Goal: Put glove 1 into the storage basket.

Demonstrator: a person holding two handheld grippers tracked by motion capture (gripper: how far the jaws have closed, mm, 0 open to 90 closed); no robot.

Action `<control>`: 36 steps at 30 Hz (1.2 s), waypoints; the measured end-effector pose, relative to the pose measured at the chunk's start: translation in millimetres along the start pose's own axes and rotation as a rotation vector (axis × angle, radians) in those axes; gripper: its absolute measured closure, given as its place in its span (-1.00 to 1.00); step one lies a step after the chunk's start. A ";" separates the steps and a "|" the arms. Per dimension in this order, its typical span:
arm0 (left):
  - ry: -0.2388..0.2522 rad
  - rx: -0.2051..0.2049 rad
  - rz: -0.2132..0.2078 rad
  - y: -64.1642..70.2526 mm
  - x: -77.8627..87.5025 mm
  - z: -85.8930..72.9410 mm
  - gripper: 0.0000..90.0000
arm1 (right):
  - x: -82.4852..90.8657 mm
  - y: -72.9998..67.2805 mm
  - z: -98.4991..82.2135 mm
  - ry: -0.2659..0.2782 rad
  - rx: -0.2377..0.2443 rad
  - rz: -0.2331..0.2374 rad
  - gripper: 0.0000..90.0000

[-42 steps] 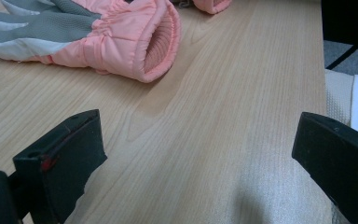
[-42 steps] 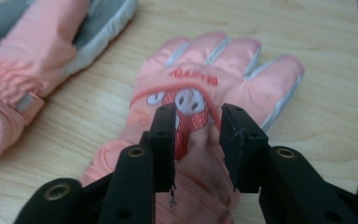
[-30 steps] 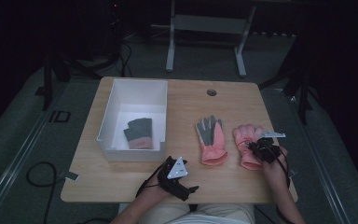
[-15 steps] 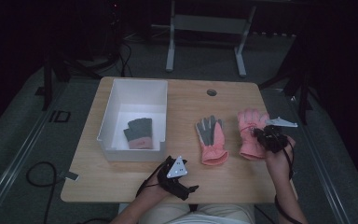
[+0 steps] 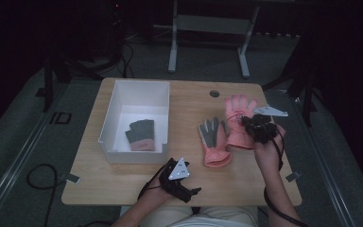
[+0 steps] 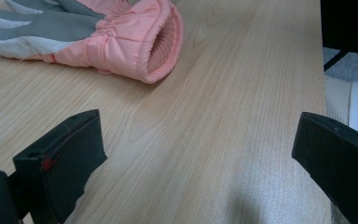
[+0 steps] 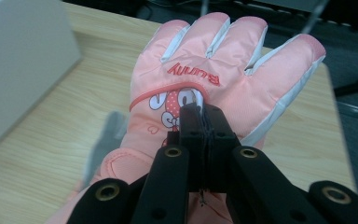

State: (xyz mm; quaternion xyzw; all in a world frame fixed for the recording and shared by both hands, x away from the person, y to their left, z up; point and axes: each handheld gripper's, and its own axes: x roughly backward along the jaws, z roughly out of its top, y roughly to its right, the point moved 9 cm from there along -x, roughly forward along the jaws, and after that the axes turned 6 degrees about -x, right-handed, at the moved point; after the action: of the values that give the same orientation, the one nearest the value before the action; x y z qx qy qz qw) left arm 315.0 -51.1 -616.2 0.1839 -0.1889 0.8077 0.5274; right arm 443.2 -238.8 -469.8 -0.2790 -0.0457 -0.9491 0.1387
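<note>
The pink glove (image 7: 214, 88) hung pinched in the right gripper (image 7: 204, 122), whose jaws were clamped tight on a fold of fabric at the back of the glove, right on the cartoon patch. It looked padded and soft, light enough to lift by one pinch, yet floppy: fingers spread ahead of the jaws, cuff sagging below and behind them. I judged the shiny shell a little slippery, so a deep bite of fabric, or the thick ribbed cuff, seemed the safer hold. In the high view the same glove (image 5: 238, 124) sat just ahead of the right gripper (image 5: 256, 127), over the table's right part.

Beside it, to the gripper's left, lay the second glove (image 5: 213, 141), grey palm up, flat on the wood. Well beyond that stood the white bin (image 5: 108, 125), open-topped, with a dark glove (image 5: 141, 135) on its floor; its near wall would have to be cleared from above.

The left gripper (image 5: 179, 182) rested low near the table's (image 5: 123, 182) front edge, jaws spread wide and holding nothing, bare wood between them (image 6: 200, 158). Ahead of it the second glove's cuff (image 6: 161, 44) gaped toward it. The table edge (image 6: 320, 74) ran close on one side.
</note>
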 end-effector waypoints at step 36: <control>0.008 0.021 0.033 -0.9 -0.1 2.8 -0.96 | -60.1 -52.5 -74.6 -0.206 0.004 0.054 0.94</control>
State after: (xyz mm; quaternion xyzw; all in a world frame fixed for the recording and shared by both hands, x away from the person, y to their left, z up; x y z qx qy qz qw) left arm 316.2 -52.2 -613.8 0.1829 -0.1810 0.8189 0.5130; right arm 437.8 -186.5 -565.5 -0.3761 -0.0540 -0.9111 0.1595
